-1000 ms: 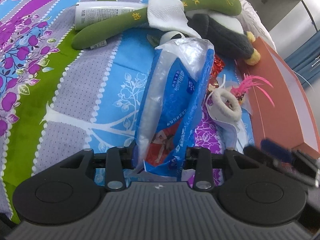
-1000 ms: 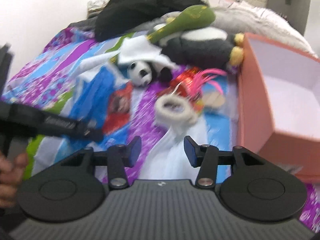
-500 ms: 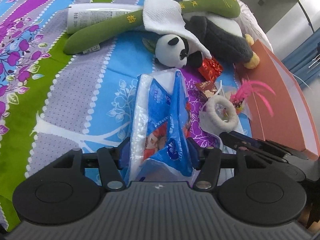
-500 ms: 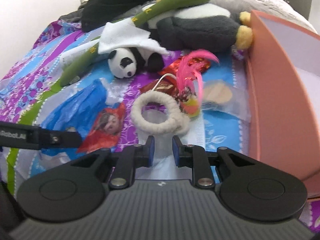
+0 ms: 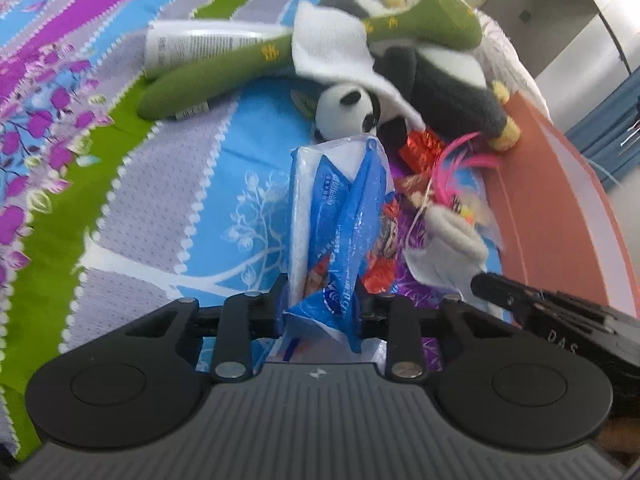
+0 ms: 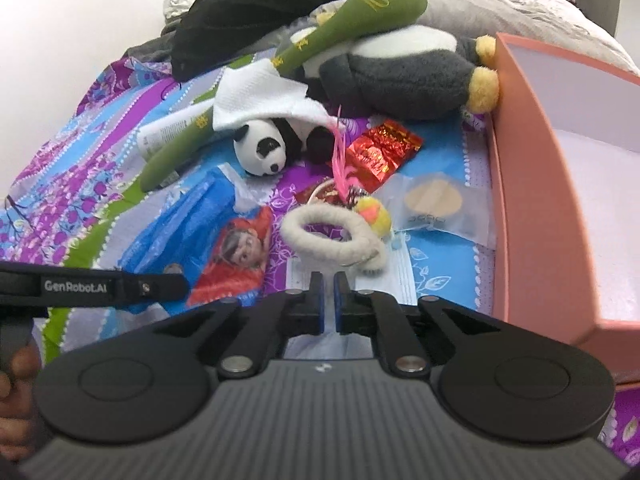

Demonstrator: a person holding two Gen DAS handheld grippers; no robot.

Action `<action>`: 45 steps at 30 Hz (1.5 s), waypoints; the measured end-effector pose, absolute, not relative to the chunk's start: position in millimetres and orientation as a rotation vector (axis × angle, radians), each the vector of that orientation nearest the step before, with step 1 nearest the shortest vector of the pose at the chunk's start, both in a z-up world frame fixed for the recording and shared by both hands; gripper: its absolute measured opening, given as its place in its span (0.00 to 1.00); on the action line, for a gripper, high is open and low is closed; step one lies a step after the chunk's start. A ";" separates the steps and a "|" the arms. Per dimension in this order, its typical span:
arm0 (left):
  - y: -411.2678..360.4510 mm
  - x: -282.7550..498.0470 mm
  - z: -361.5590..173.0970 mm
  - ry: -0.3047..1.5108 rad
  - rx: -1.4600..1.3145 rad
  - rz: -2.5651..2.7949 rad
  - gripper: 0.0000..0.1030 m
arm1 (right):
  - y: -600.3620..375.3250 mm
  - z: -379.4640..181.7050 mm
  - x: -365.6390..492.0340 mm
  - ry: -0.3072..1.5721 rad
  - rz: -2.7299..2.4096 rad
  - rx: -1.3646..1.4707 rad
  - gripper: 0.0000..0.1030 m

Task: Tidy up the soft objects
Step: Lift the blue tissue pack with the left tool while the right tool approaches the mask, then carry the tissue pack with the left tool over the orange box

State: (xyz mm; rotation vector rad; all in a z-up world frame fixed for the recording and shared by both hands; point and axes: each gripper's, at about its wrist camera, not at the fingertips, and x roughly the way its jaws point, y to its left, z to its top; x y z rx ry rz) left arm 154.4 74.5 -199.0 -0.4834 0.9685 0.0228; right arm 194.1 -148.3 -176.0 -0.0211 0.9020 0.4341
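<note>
My left gripper has a blue plastic tissue pack between its fingers. The jaws are closing and the pads squeeze the pack's near end. The pack lies lengthwise on the patterned bedspread. My right gripper is shut, pinching the near edge of a white face mask. A woolly white ring with a pink feather rests on that mask. Further back lie a small panda plush, a grey penguin plush, a long green plush and a white cloth.
An open salmon-pink box stands along the right. A red foil packet and a round pad in a clear bag lie near it. A white tube and a black garment lie at the back.
My left jaws widened around the tissue pack, then narrowed onto it again. The right jaws closed from wide apart to a thin gap and moved in to the mask under the ring.
</note>
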 end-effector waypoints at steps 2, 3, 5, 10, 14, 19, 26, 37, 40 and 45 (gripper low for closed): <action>75.6 150.7 -189.2 0.947 -0.483 0.024 0.32 | -153.6 -168.7 191.2 0.911 0.437 0.029 0.08; 75.8 148.6 -184.5 0.937 -0.480 0.026 0.32 | -154.2 -163.9 188.8 0.903 0.434 0.032 0.08; 76.6 144.1 -176.6 0.923 -0.484 0.026 0.32 | -155.4 -156.6 184.1 0.890 0.438 0.040 0.08; 76.2 125.9 -165.1 0.902 -0.500 0.026 0.32 | -159.4 -162.5 182.2 0.945 0.448 0.163 0.08; 77.2 107.1 -162.0 0.904 -0.524 0.030 0.32 | -154.7 -178.7 172.1 1.009 0.469 0.247 0.08; 78.2 88.3 -167.2 0.912 -0.584 0.000 0.32 | -149.7 -205.5 166.7 1.113 0.461 0.345 0.08; 68.3 89.9 -201.1 0.994 -0.558 0.027 0.32 | -157.5 -204.9 172.0 1.128 0.428 0.408 0.08; 68.0 97.9 -206.8 1.010 -0.530 0.055 0.32 | -152.6 -152.6 156.3 1.006 0.484 0.231 0.08; 67.9 98.7 -207.3 1.011 -0.527 0.057 0.32 | -154.7 -142.1 152.5 0.971 0.478 0.200 0.08; 66.4 97.5 -191.7 0.980 -0.506 0.060 0.32 | -163.4 -132.9 151.4 0.938 0.448 0.195 0.08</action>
